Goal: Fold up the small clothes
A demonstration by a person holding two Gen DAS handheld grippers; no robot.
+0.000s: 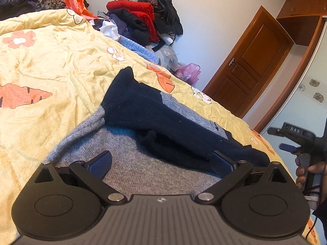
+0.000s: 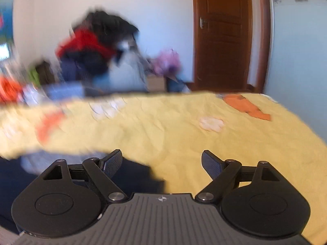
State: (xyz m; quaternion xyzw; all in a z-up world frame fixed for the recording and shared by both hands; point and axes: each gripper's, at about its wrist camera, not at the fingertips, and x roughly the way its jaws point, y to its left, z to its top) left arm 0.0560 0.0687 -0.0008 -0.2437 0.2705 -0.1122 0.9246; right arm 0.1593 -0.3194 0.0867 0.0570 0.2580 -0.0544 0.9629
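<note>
Folding a small sweater (image 1: 126, 175), grey with dark blue sleeves, spread flat on the yellow quilt (image 1: 51, 61) of the bed. Looks partly done: one dark blue sleeve (image 1: 155, 110) laid slantwise across the grey middle, so likely a pause between one fold and the next. Left tongs (image 1: 161, 161) low over the grey part of the sweater, spread wide, pinching nothing; hard to tell whether the blue pads touch the knit. Right tongs (image 2: 161, 160) also spread wide with nothing between them, held in a hand (image 1: 306, 173) off the right side of the sweater. From the right wrist view, mostly bare quilt ahead, with only a blurry bit of the sweater at the lower left. Far beyond the sweater, a heap of other clothes (image 1: 143, 16) against the wall, not part of this fold. For the next move, probably: bring the right tongs to the near right edge of the sweater, slide one pad under the cloth, and squeeze on a good bit of knit. Then lift just enough and carry that edge over the middle, with the left tongs pressing down on the grey part to stop sliding. Worth taking care not to drag the folded sleeve out of place.
</note>
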